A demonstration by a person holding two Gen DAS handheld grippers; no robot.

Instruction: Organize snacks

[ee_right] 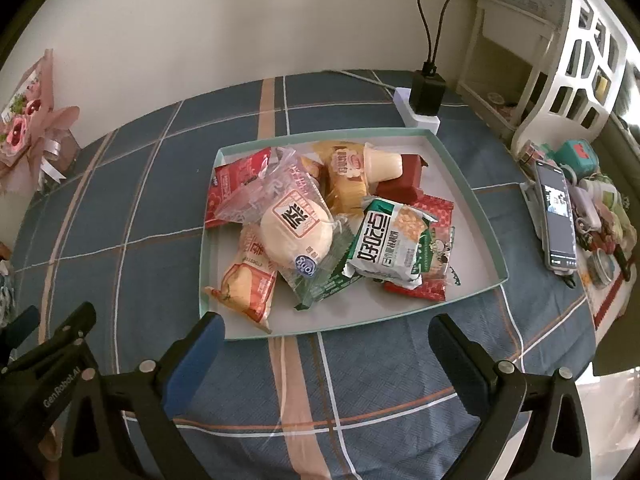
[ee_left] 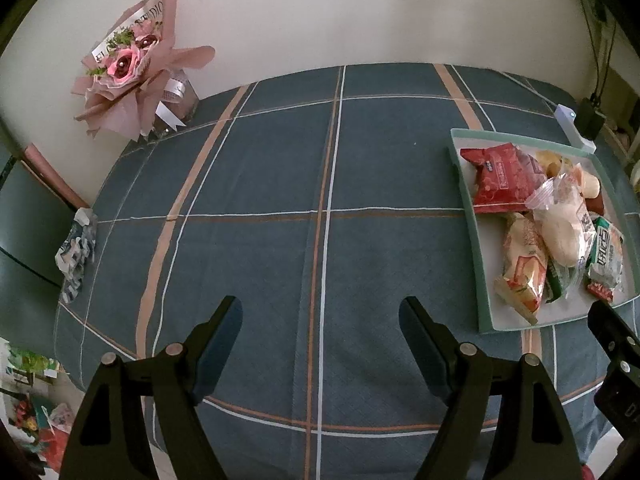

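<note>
Here, snacks [ee_right: 320,224] heaped in tray [ee_right: 480,208].

One tray [ee_right: 468,192] — one bouquet [ee_left: 132,64], one phone [ee_right: 558,216]

Tablecloth [ee_right: 360,380]: woven cloth, matt, fine crosshatch weave, plaid lines.
Tray [ee_right: 472,200] on the tablecloth: stiff card or plastic, cannot tell which; matt white floor, pale green rim.
Snack packets [ee_right: 384,248] in the tray: plastic film, glossy, crinkled; the bun wrapper [ee_right: 296,224] is clear.
Bouquet [ee_left: 132,64] at the tablecloth's far corner: pink paper wrap, matt, creased; satin ribbon.
Phone [ee_right: 556,220] beside the tray: glossy glass screen.
Left gripper [ee_left: 320,320] fingers [ee_left: 222,344]: matt black plastic, metal rivets, blue pads.
</note>
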